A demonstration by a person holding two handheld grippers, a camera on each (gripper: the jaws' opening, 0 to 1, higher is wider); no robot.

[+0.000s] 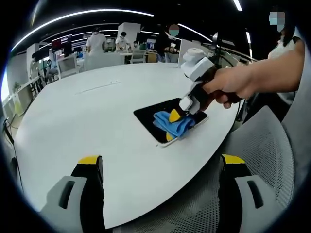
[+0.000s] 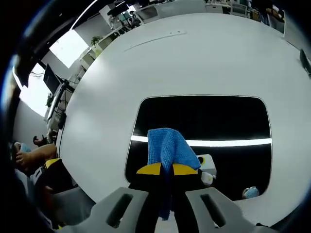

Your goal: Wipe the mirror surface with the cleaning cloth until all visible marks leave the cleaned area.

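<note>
Lying flat on the round white table [image 1: 87, 121], near the edge closest to the person, the dark rectangular mirror with rounded corners [image 2: 204, 116] reflects a bright ceiling light as a thin white band. In the left gripper view the same mirror [image 1: 153, 114] is partly covered. The crumpled blue cleaning cloth [image 2: 166, 148] rests on the glass; its lower part drops between the right gripper's yellow-tipped black jaws and is cut off there. Those jaws of the right gripper [image 2: 167, 169] are closed tightly on the cloth, pressing it to the mirror. From the left gripper view, the cloth [image 1: 175, 124] bunches under the right gripper [image 1: 176, 115], which a person's hand [image 1: 228, 87] grips from the right side; the far corner of the mirror is hidden behind the tool. Marks on the glass are too faint to make out. The left gripper [image 1: 163, 162] hovers off the table's near edge, jaws spread wide with nothing between them, above a grey mesh chair [image 1: 262, 141]. Distant desks and seated people are blurred beyond the table.
</note>
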